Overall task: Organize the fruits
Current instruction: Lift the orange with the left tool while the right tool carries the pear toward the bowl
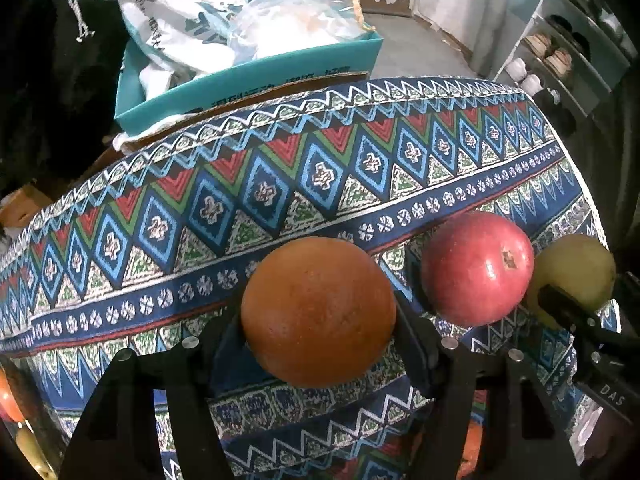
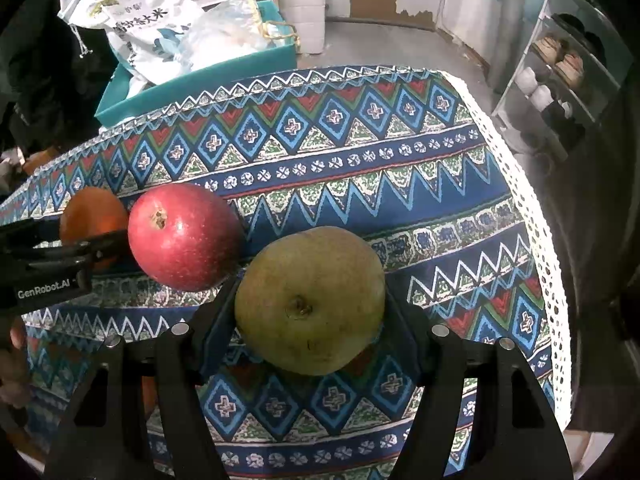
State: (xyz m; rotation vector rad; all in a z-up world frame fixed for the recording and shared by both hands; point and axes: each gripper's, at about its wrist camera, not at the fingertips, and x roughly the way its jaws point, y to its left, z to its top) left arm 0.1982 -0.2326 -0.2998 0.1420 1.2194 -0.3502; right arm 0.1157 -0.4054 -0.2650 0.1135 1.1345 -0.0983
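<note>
The left gripper (image 1: 318, 320) is closed around the orange (image 1: 318, 310) and the right gripper (image 2: 310, 308) is closed around the pear (image 2: 310, 300), each fruit snug between 2 fingers, most likely so both can be lined up beside the apple (image 2: 182, 236) on the cloth (image 2: 360, 184). The apple sits free in the middle (orange on its left, pear on its right). Only the right view shows the cloth's white lace edge, far right of the apple.
</note>
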